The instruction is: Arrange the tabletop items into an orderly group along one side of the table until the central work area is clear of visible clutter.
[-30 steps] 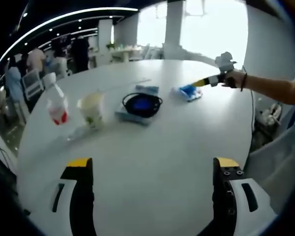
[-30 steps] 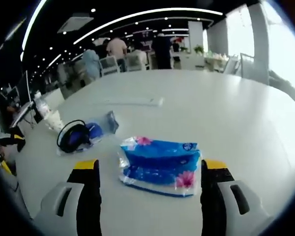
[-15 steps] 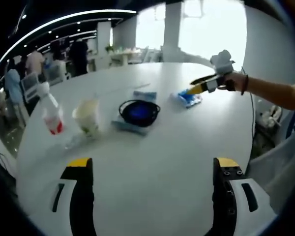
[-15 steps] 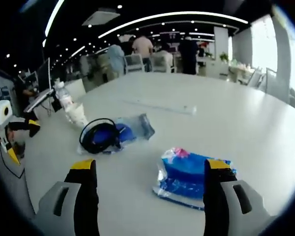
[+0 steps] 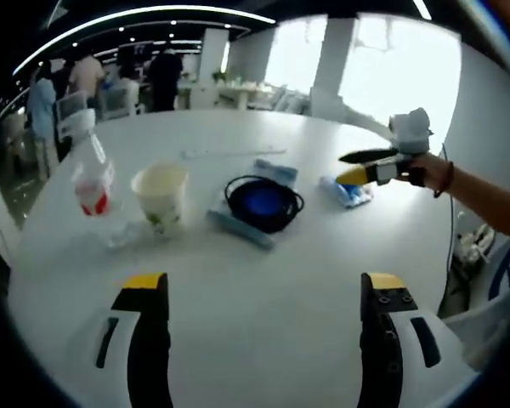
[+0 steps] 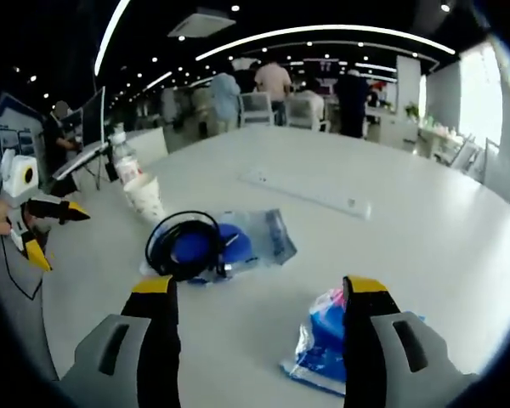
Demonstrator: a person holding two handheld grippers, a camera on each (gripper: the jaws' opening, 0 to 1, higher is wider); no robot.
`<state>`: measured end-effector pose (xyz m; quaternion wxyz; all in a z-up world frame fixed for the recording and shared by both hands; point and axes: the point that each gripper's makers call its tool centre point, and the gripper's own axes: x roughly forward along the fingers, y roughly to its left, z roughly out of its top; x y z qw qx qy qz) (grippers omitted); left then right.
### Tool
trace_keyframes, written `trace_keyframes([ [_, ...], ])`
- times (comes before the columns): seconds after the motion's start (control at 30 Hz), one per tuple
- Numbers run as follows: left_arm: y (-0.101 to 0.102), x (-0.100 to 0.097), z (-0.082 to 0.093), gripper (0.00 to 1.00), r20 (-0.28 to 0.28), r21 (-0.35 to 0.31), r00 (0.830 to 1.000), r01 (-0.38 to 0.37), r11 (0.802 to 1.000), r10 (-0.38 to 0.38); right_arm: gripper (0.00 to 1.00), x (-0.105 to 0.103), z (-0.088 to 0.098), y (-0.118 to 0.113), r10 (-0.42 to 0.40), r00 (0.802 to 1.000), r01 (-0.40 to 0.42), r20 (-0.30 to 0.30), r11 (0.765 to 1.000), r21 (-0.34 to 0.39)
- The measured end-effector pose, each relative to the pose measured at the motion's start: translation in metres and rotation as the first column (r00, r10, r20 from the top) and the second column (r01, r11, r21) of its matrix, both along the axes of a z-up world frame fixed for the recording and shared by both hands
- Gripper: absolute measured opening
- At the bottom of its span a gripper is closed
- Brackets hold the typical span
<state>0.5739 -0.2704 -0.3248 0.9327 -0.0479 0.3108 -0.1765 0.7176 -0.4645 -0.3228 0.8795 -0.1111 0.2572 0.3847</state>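
A blue tissue pack lies on the white table, low in the right gripper view, against the inner side of my right finger. My right gripper is open and holds nothing. Beyond it a black cable coil rests on a blue plastic bag. A paper cup and a bottle stand further left. My left gripper is open over bare table. In its view stand the bottle, cup, coil and tissue pack, with the right gripper just above the pack.
A long white strip lies flat on the table behind the bag. The left gripper shows at the table's left edge. Chairs, desks and several people stand in the room beyond the far edge.
The right gripper view has swung left, so the tissue pack went from between the jaws to beside the right finger. The left gripper view has shifted slightly. No item has moved on the table.
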Motion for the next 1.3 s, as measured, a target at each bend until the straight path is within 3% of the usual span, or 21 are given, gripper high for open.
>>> trace_keyframes([
  [0.27, -0.008, 0.025, -0.01, 0.81, -0.009, -0.035, 0.999, -0.037, 0.999, 0.037, 0.73, 0.014, -0.013, 0.017, 0.042, 0.999, -0.042, 0.0, 0.999, -0.029],
  [0.37, -0.018, 0.036, -0.009, 0.77, -0.001, -0.092, 0.999, -0.053, 0.994, 0.053, 0.68, 0.022, -0.018, 0.021, 0.046, 0.999, -0.047, -0.007, 0.998, -0.035],
  [0.53, -0.026, 0.048, -0.017, 0.65, -0.025, -0.102, 0.997, -0.075, 0.992, 0.073, 0.59, 0.038, -0.028, 0.024, 0.056, 0.998, -0.055, 0.001, 0.994, -0.096],
  [0.67, -0.026, 0.053, -0.026, 0.57, -0.048, -0.125, 0.991, -0.127, 0.984, 0.122, 0.52, 0.049, -0.032, 0.029, 0.063, 0.998, -0.061, 0.008, 0.991, -0.115],
  [0.8, -0.029, 0.052, -0.037, 0.47, -0.088, -0.155, 0.987, -0.146, 0.977, 0.134, 0.39, 0.057, -0.037, 0.028, 0.05, 0.999, -0.047, 0.018, 0.989, -0.144],
  [1.17, -0.035, 0.062, -0.046, 0.39, -0.122, -0.181, 0.978, -0.188, 0.965, 0.168, 0.36, 0.063, -0.053, 0.031, 0.041, 0.999, -0.043, -0.016, 0.987, -0.153],
  [1.3, -0.038, 0.064, -0.052, 0.36, -0.177, -0.175, 0.966, -0.221, 0.96, 0.19, 0.26, 0.065, -0.054, 0.032, 0.038, 0.999, -0.039, -0.009, 0.985, -0.17],
])
